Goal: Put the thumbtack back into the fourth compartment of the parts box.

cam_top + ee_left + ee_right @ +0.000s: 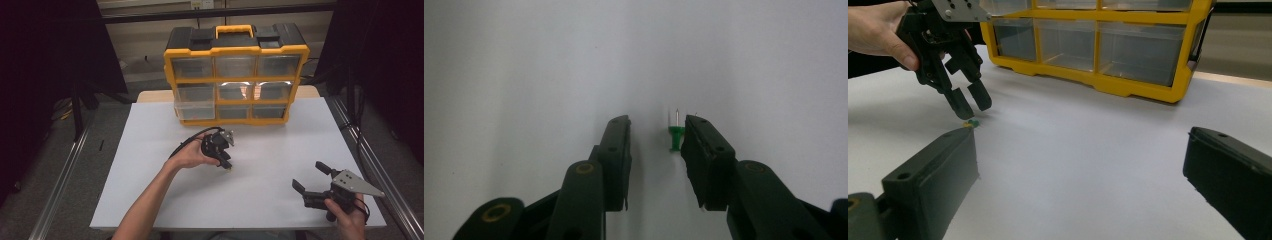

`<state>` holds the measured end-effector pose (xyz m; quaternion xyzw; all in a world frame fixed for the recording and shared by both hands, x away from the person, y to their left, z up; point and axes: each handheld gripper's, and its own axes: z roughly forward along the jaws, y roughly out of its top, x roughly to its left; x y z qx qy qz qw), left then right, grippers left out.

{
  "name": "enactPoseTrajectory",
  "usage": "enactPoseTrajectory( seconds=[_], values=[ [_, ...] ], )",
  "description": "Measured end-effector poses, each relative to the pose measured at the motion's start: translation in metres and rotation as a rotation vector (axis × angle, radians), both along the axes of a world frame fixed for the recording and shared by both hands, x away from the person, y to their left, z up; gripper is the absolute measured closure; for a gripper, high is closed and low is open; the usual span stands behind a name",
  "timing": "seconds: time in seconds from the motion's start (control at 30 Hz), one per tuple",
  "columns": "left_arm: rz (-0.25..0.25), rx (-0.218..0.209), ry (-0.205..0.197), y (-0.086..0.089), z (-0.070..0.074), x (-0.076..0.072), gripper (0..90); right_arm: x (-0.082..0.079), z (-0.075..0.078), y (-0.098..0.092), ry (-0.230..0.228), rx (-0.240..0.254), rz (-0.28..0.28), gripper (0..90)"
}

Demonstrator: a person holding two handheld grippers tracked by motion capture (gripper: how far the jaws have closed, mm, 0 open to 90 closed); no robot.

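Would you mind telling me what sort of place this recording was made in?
Probably a lab or workshop recording station. A white-topped table stands between dark curtains and metal frame rails, bearing a yellow and black small-parts organiser with clear drawers. A person's hands hold black two-jaw grippers, one over a green pushpin.

Both forearms are bare, with no sleeve on them. The left black two-jaw plastic gripper has flat rectangular jaws, each with small screw holes, carried on rounded links pinned by brass-coloured rivets. A black cable loops away from it toward nine o'clock. The right black two-jaw gripper carries a grey three-cornered metal plate dotted with small screws, its sharpest corner toward three o'clock.
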<state>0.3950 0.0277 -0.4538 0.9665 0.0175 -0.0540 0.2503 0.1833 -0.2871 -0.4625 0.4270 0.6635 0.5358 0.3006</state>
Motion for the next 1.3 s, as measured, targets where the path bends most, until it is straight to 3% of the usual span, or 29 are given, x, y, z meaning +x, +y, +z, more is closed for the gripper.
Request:
enactPoseTrajectory(
  seconds=[0.03,0.07,0.13,0.33,0.53,0.57,0.6,0.63,0.7,0.77,0.9,0.93,0.97,1.07,1.3],
  values=[
    [-0.022,0.019,-0.003,0.0,0.001,0.002,65.0,0.0,0.0,-0.001,0.003,0.0,0.003,0.8],
    [-0.001,0.005,0.007,-0.001,0.0,0.0,65.5,0.0,0.0,-0.001,0.005,0.002,0.003,0.8],
    [-0.029,0.02,0.002,-0.001,0.002,0.002,66.4,-0.001,0.0,-0.001,0.006,0.001,0.004,0.8],
    [-0.008,0.015,0.021,-0.003,-0.002,-0.001,68.8,-0.001,0.0,-0.001,0.006,0.002,0.004,0.8],
    [-0.025,0.035,0.015,-0.002,-0.003,0.003,72.8,0.0,0.0,-0.001,0.002,-0.001,0.0,0.8],
    [-0.007,0.02,0.027,-0.002,-0.004,0.003,73.4,0.0,0.0,-0.001,0.003,0.0,0.005,0.9],
    [-0.035,0.039,0.019,-0.001,-0.003,0.006,74.5,0.0,0.0,-0.001,0.004,0.0,0.006,0.8],
    [-0.01,0.031,0.027,-0.001,-0.004,0.005,75.0,0.0,0.0,-0.001,0.003,0.0,0.004,0.8],
    [-0.007,0.025,0.028,-0.001,-0.004,0.006,76.3,0.0,0.0,-0.001,0.0,0.0,0.003,0.8],
    [-0.038,0.037,0.028,0.0,-0.004,0.008,78.0,0.0,0.0,-0.001,0.003,0.0,0.005,0.8],
    [-0.023,0.031,0.018,0.0,-0.004,0.008,80.5,0.0,0.0,-0.001,0.0,-0.001,0.003,0.8],
    [-0.004,0.024,0.035,-0.001,-0.005,0.006,80.8,0.0,0.0,-0.001,0.001,0.0,0.003,0.8],
    [-0.024,0.03,0.015,-0.001,-0.005,0.008,81.5,0.0,0.0,-0.001,0.005,0.001,0.003,0.8],
    [0.02,0.012,0.041,-0.001,-0.006,0.006,82.9,0.0,0.0,-0.001,0.002,-0.002,0.004,0.8],
    [0.009,0.009,0.038,0.001,-0.006,0.009,84.9,-0.001,0.0,-0.001,0.004,-0.001,0.004,0.8]
  ],
)
